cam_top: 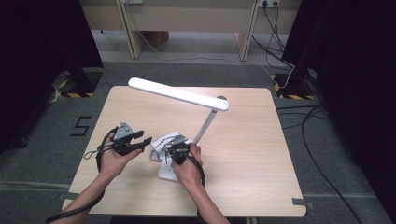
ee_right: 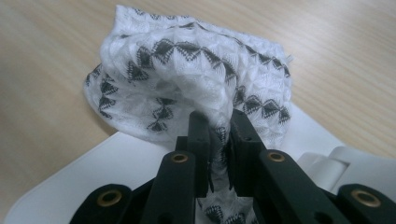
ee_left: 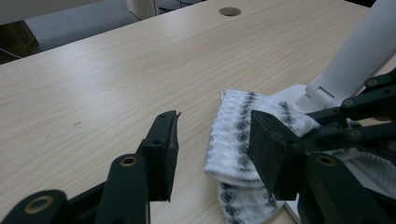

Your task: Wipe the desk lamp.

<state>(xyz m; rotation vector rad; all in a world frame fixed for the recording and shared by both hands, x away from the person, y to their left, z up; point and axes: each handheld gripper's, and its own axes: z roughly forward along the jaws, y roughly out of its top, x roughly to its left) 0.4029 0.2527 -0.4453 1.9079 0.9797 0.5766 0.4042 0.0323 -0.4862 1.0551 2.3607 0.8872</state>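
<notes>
the right tool point(ee_right: 218, 122) is clamped on a fold of the white patterned cloth point(ee_right: 187, 74), which lies on the white lamp base point(ee_right: 93, 172). just beside, the left tool point(ee_left: 212, 140) stands apart over the wooden surface point(ee_left: 116, 70).

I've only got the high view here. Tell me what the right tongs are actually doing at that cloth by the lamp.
Observer: The right tongs are shut on the cloth, pinching a fold of it between the pads.
Operator: Give me the cloth's pattern.
Observer: White, with rows of small dark triangle shapes.
Operator: Now say where the cloth sits against the lamp.
Observer: Part of it lies over the edge of the lamp's white base, the rest on the table.
Operator: Report the left tongs.
Observer: The left tongs are open, with the cloth just beyond the pads, not gripped.
</notes>
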